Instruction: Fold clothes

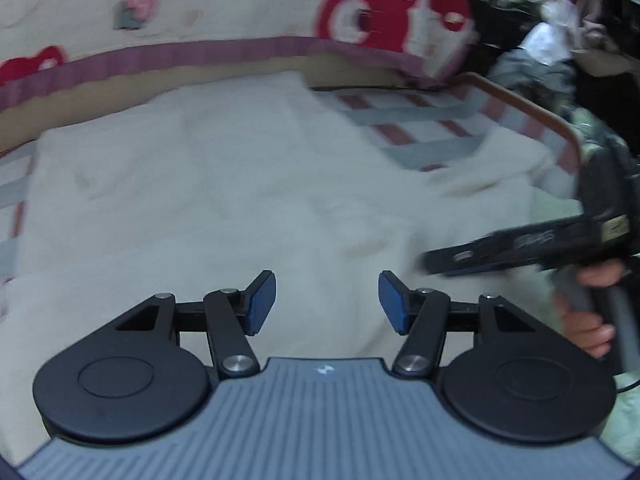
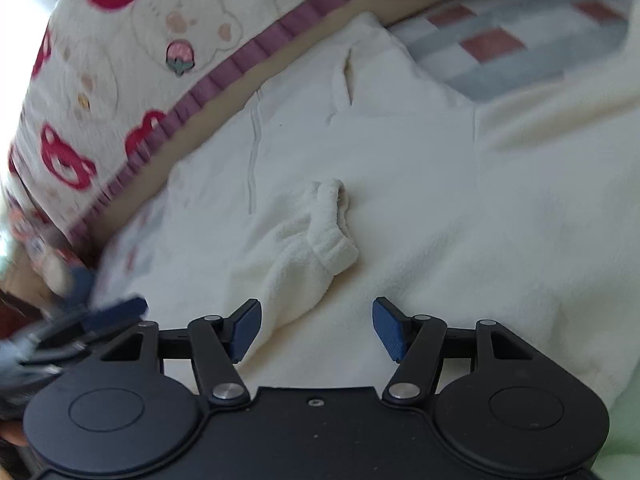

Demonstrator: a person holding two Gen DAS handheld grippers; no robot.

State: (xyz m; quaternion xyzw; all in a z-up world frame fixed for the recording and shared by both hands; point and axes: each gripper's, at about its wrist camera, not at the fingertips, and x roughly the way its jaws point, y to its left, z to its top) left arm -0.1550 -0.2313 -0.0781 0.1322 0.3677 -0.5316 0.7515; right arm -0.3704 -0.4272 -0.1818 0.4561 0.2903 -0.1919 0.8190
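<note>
Although a cream fleece hoodie [image 2: 400,168] is spread over a checked sheet [image 2: 500,44] on the bed, the folding is judged barely begun: one sleeve, with its ribbed cuff [image 2: 334,236], is seen laid inward across the body, while the rest appears unfolded and the drawstrings [image 2: 253,152] lie loose near the neck. The remaining sleeve, the hood and the fold of the body are taken to be left. The left tongs [image 1: 327,304] are held wide above the fabric with nothing between the blue pads, and the right tongs [image 2: 317,330] are likewise spread wide and empty, just short of the folded sleeve. A bear-printed quilt [image 2: 100,92] with a purple border is bunched along the hoodie's far edge and may crowd it. A pile of other clothes [image 1: 552,20] is seen beyond the bed's corner.
</note>
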